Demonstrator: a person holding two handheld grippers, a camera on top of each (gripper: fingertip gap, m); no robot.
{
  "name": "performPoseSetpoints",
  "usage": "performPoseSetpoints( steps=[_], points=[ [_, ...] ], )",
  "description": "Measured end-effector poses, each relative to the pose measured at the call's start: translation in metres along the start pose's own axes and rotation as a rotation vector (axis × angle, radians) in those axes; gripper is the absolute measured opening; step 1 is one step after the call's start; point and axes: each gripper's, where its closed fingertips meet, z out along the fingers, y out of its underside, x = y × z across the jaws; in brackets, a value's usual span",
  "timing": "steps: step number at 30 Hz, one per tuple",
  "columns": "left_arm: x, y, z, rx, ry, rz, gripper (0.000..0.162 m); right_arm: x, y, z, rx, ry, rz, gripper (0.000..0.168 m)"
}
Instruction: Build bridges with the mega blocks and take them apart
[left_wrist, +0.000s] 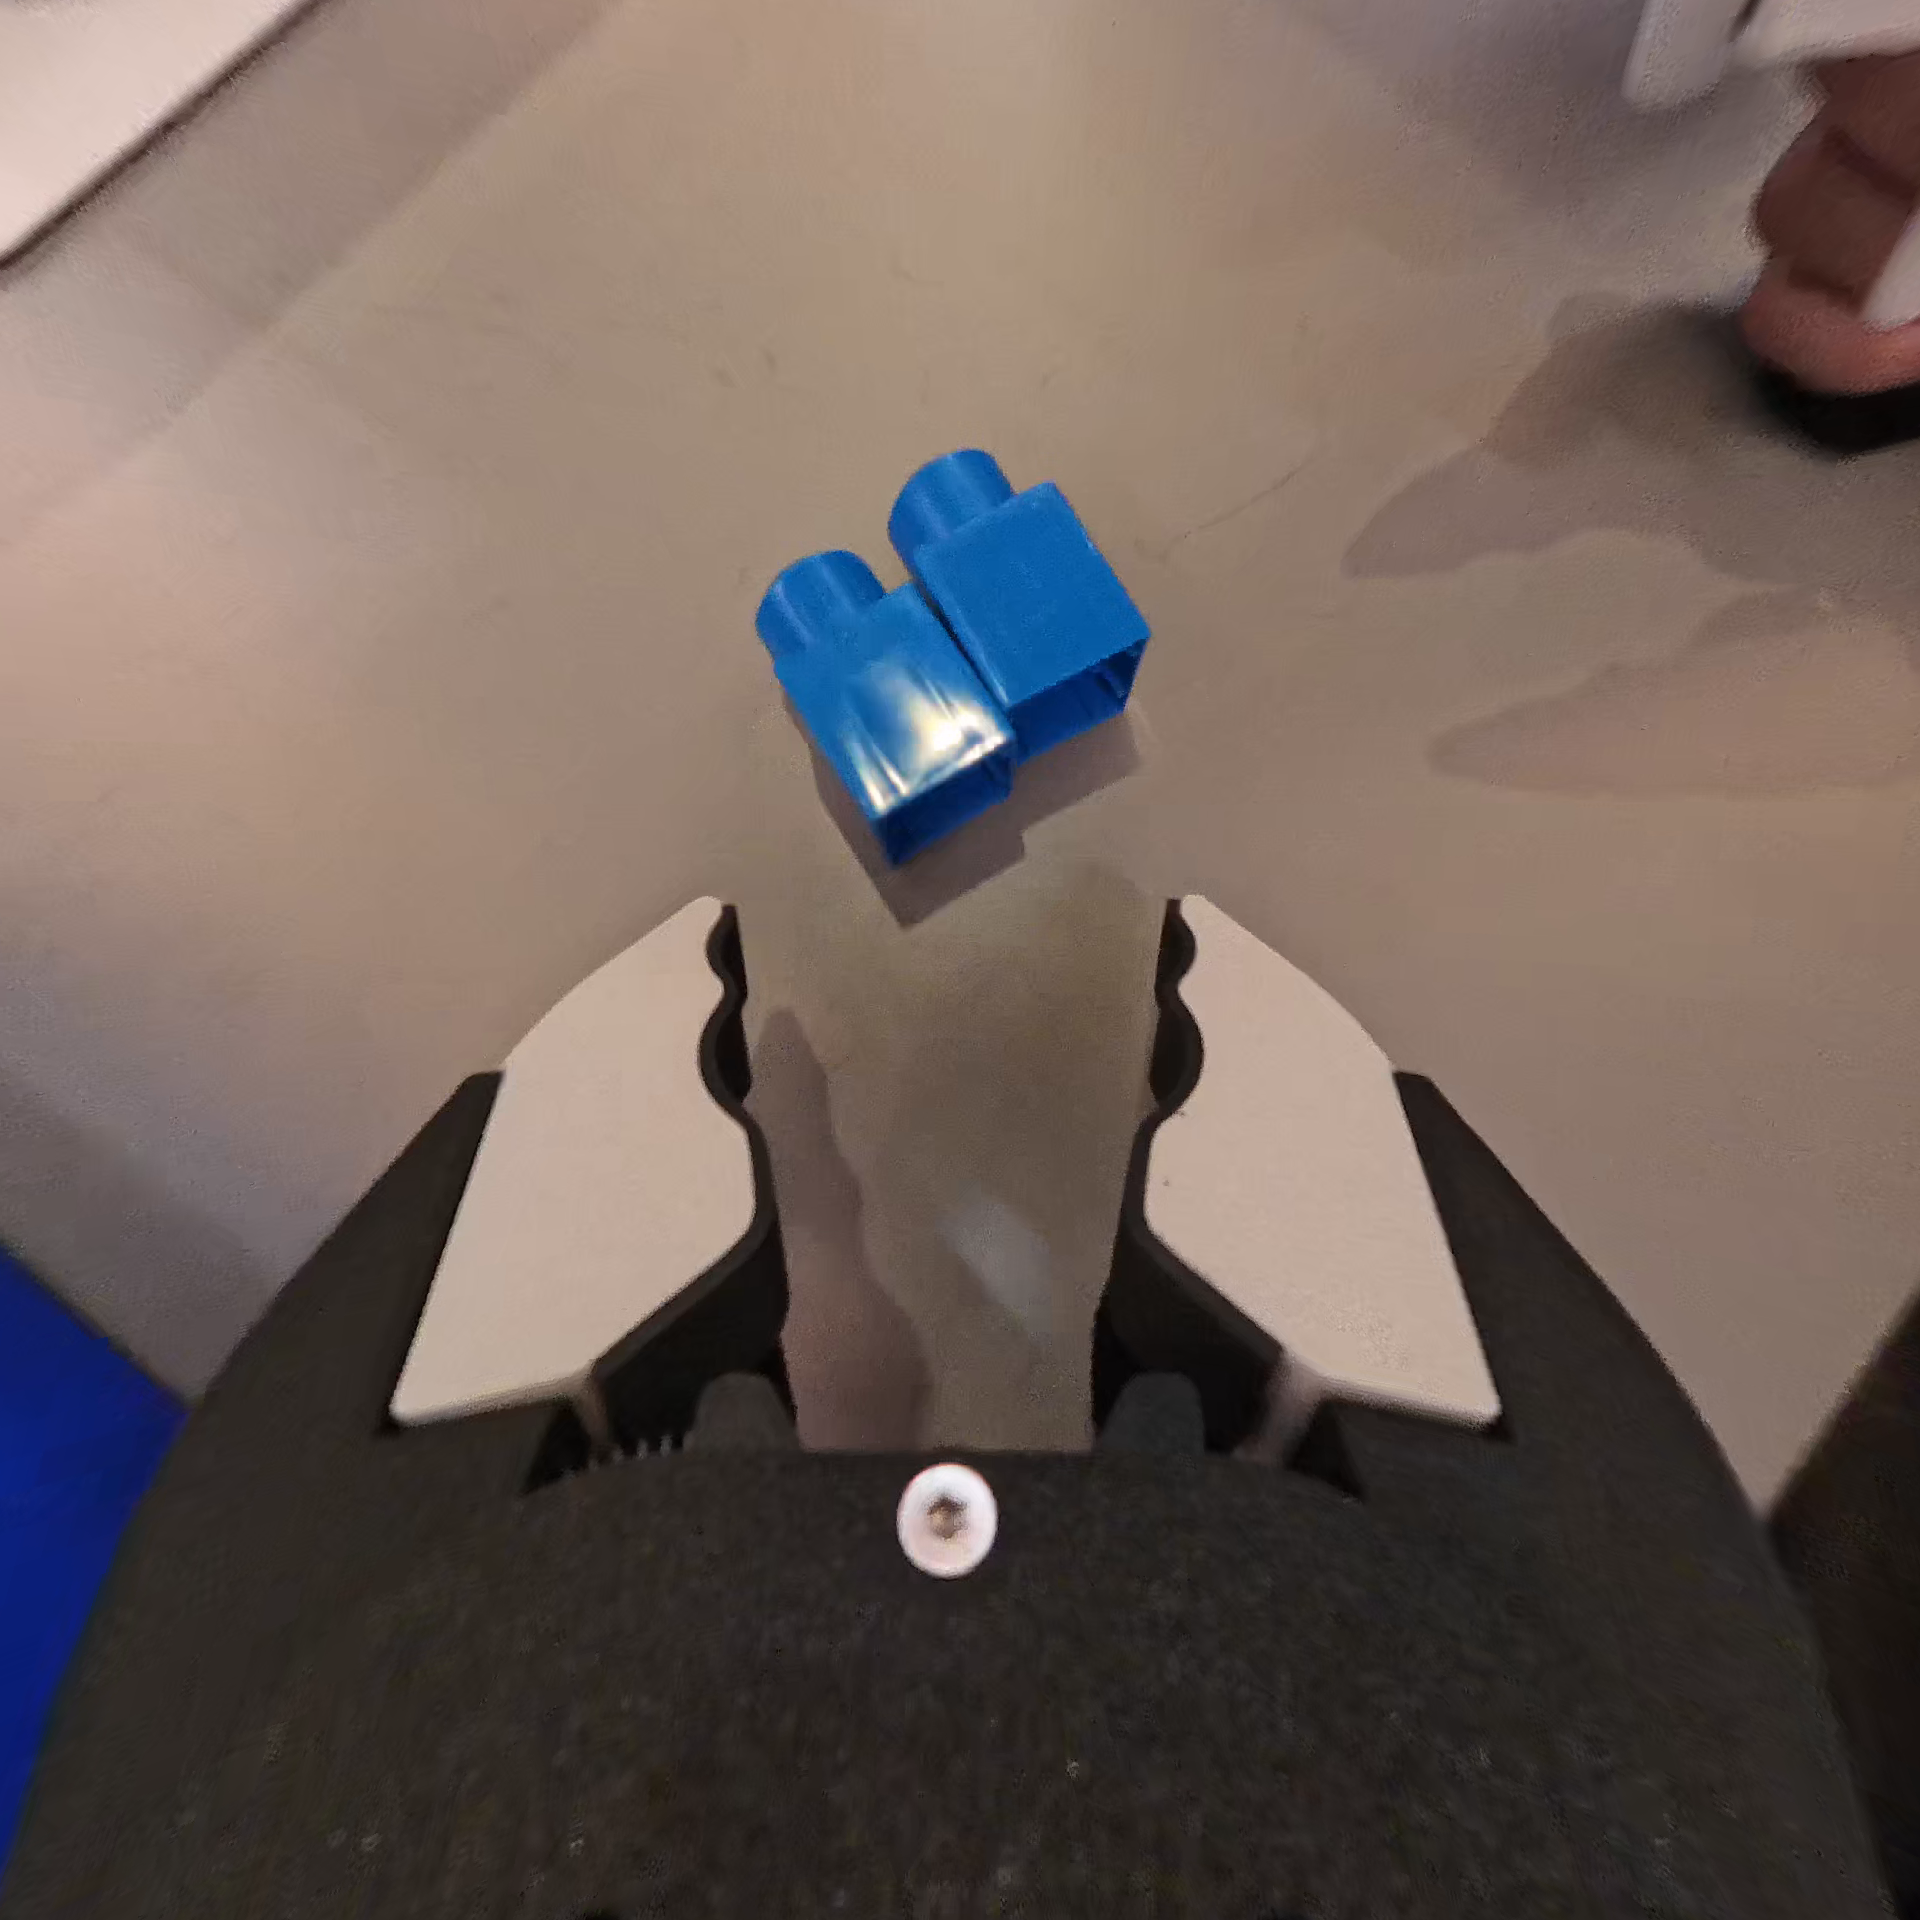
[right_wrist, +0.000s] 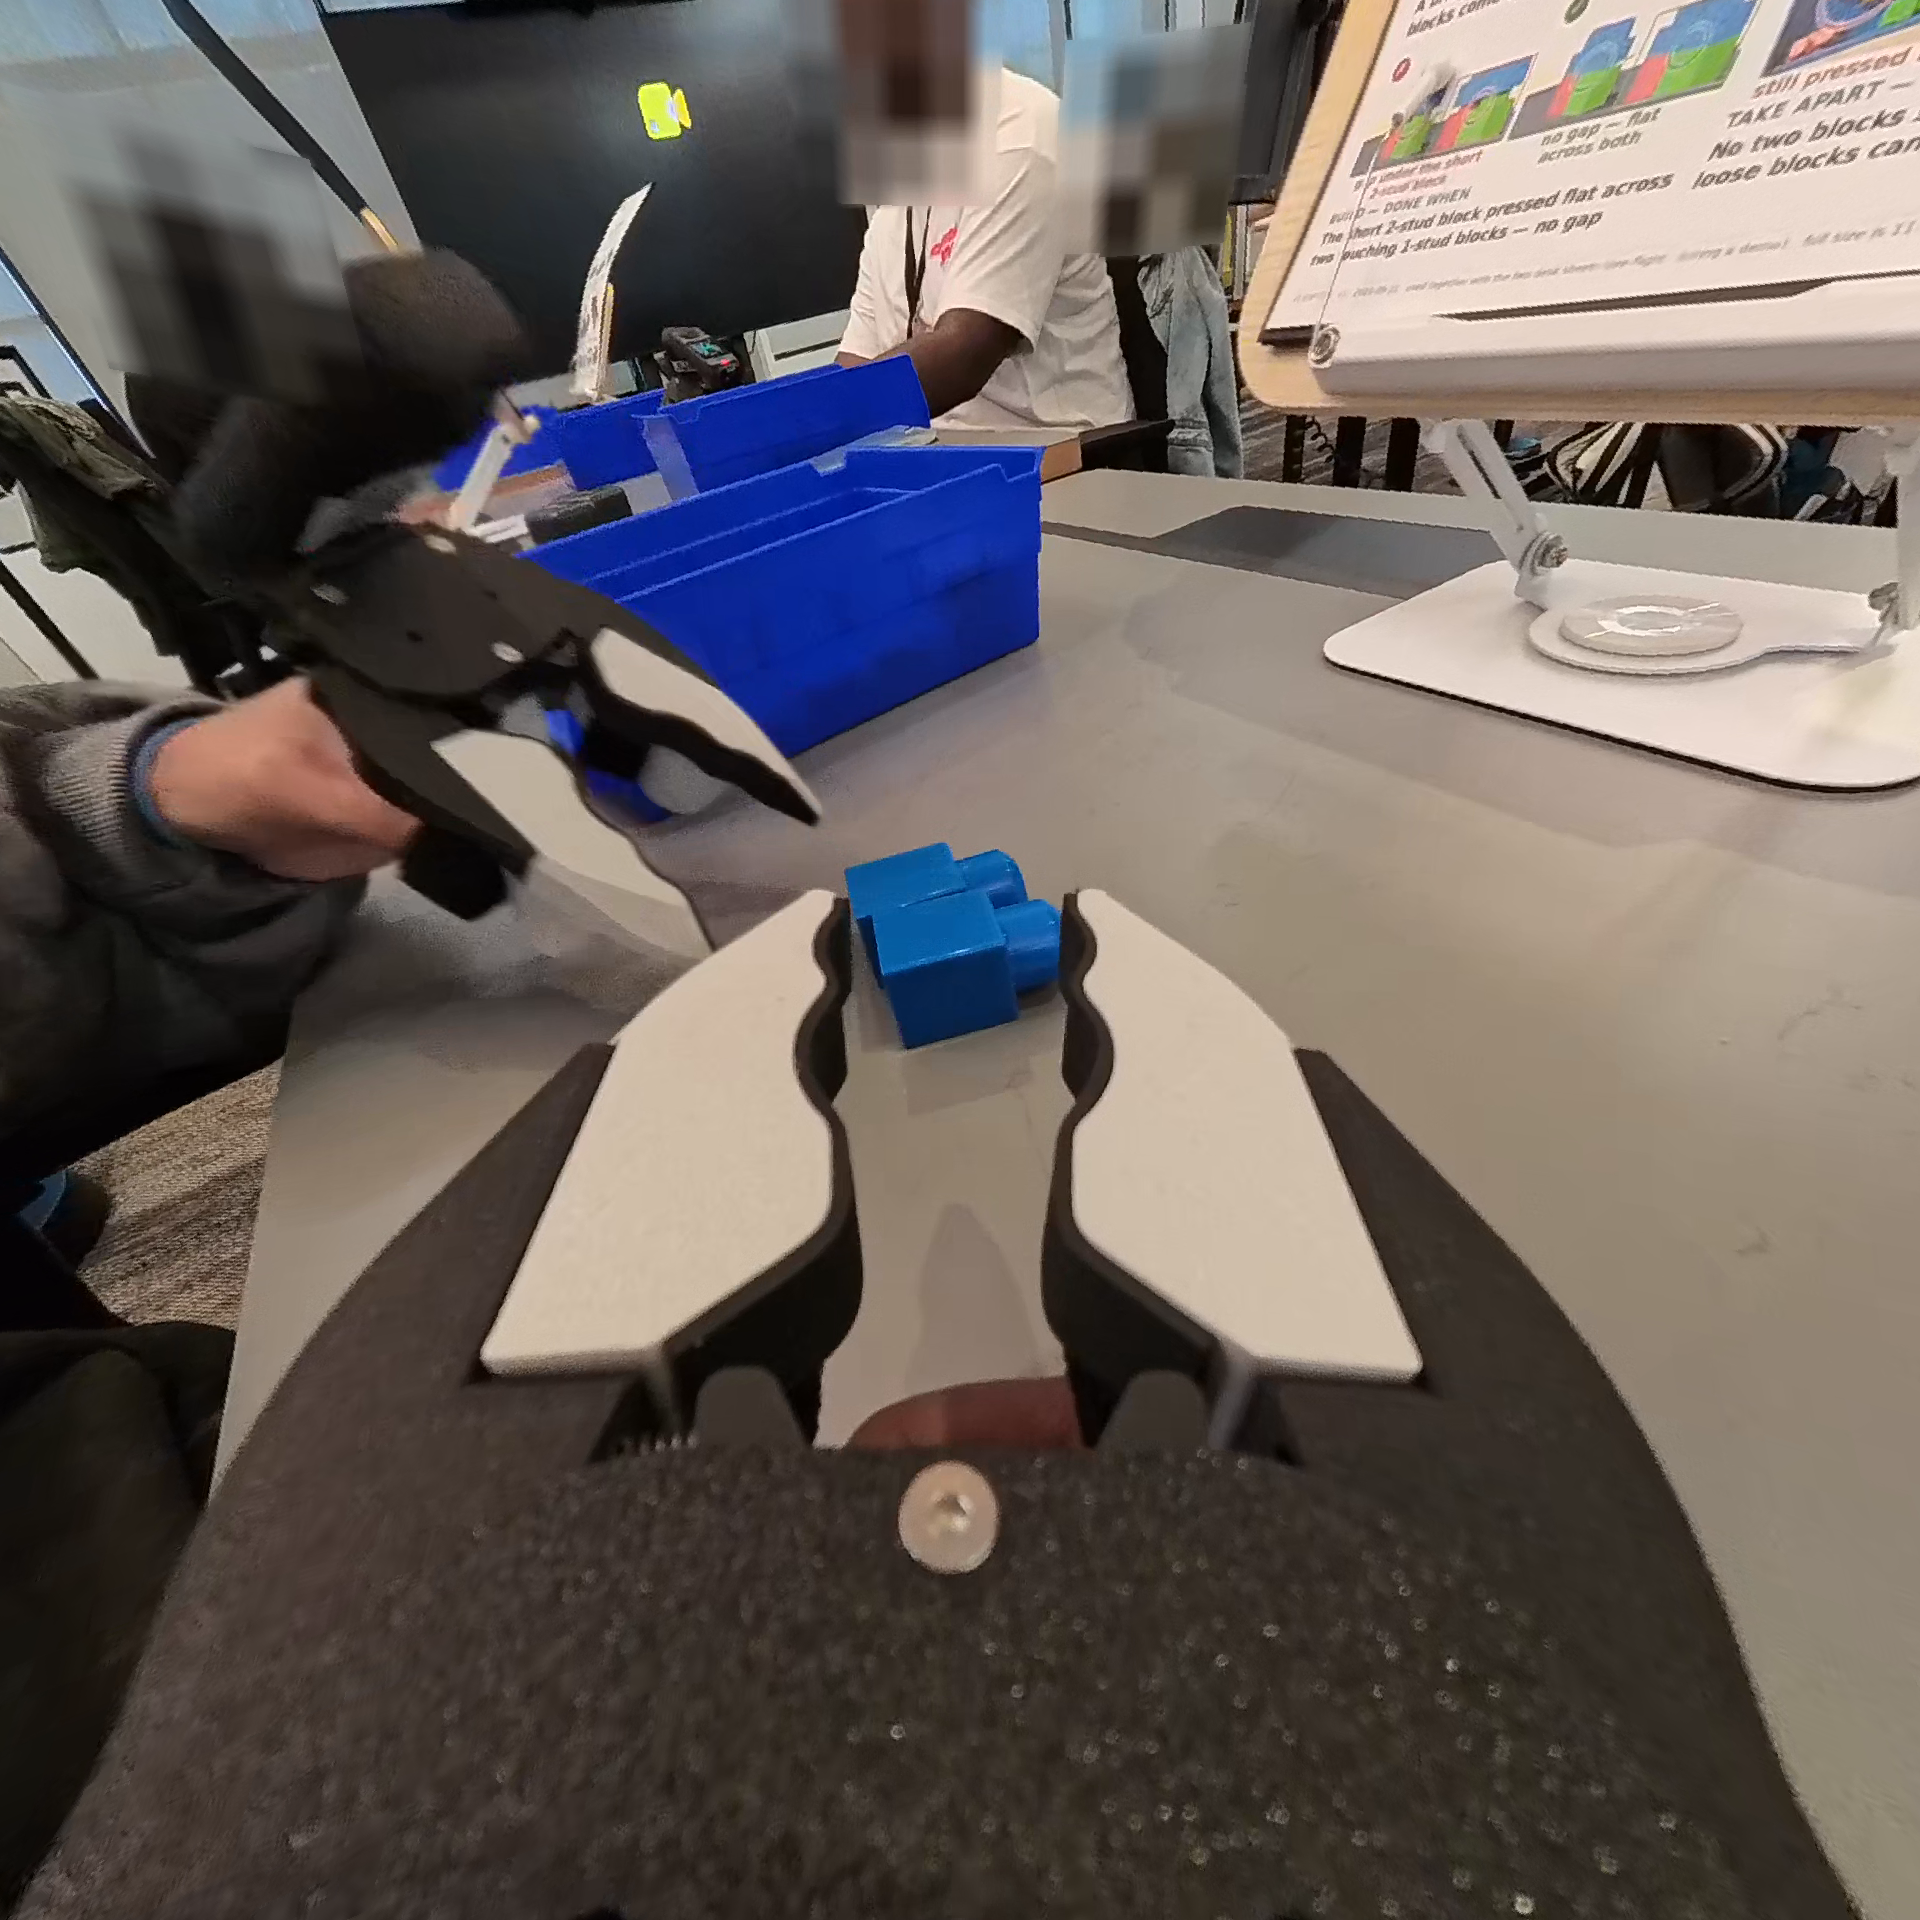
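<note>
Two blue blocks (left_wrist: 951, 649) beyond fingers (left_wrist: 644, 1049)

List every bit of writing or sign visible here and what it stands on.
Instruction sheet on the white stand: printed lines and pictures; wording not repeated here.
White T-shirt: small red print, blurred.
Dark screen: yellow icon, no words.
Blue blocks: none.

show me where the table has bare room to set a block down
Bare table runs right of the two blue blocks, up to the white stand base. It is also bare between the blocks and the blue bin. Crowded: left of the blocks, where the left gripper hangs; the right gripper flanks them.
</note>
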Motion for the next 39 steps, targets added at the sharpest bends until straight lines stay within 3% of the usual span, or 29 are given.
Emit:
performPoseSetpoints(
  steps=[3, 7, 10, 12, 17, 22, 23, 24, 31, 35, 39],
  points=[
    [0.005, 0.003, -0.043, 0.102, -0.025, -0.100, 0.075, 0.000, 0.000, 0.000, 0.000, 0.002, -0.006, 0.038],
    [-0.016, 0.033, -0.108, 0.137, -0.151, -0.212, 0.076, 0.002, 0.000, 0.000, 0.000, 0.002, 0.014, 0.038],
    [-0.060, 0.064, -0.156, 0.080, -0.304, -0.215, 0.069, 0.002, 0.001, 0.001, -0.006, -0.002, 0.025, 0.037],
    [-0.090, 0.084, -0.173, -0.044, -0.362, -0.168, 0.069, 0.002, 0.001, 0.003, -0.008, -0.005, 0.024, 0.037],
    [-0.149, 0.107, -0.169, -0.269, -0.339, -0.063, 0.066, -0.001, 0.002, 0.007, -0.024, -0.010, 0.007, 0.037],
    [-0.172, 0.130, -0.139, -0.431, -0.229, -0.056, 0.064, 0.002, -0.002, 0.003, 0.013, -0.011, 0.030, 0.037],
    [-0.175, 0.136, -0.134, -0.465, -0.222, -0.049, 0.058, 0.002, -0.002, 0.002, 0.019, -0.010, 0.034, 0.037],
    [-0.176, 0.139, -0.130, -0.479, -0.205, -0.045, 0.039, 0.002, -0.003, 0.002, 0.020, -0.011, 0.038, 0.037],
    [-0.175, 0.099, -0.152, -0.424, -0.189, 0.031, 0.033, 0.000, -0.002, 0.001, 0.018, -0.014, 0.025, 0.037],
    [-0.149, 0.028, -0.168, -0.355, -0.141, 0.224, 0.033, -0.004, -0.001, 0.003, 0.002, -0.017, -0.007, 0.037],
    [-0.101, -0.049, -0.133, -0.339, 0.005, 0.464, 0.033, -0.008, -0.004, 0.004, 0.014, -0.013, -0.060, 0.036]
  ],
)
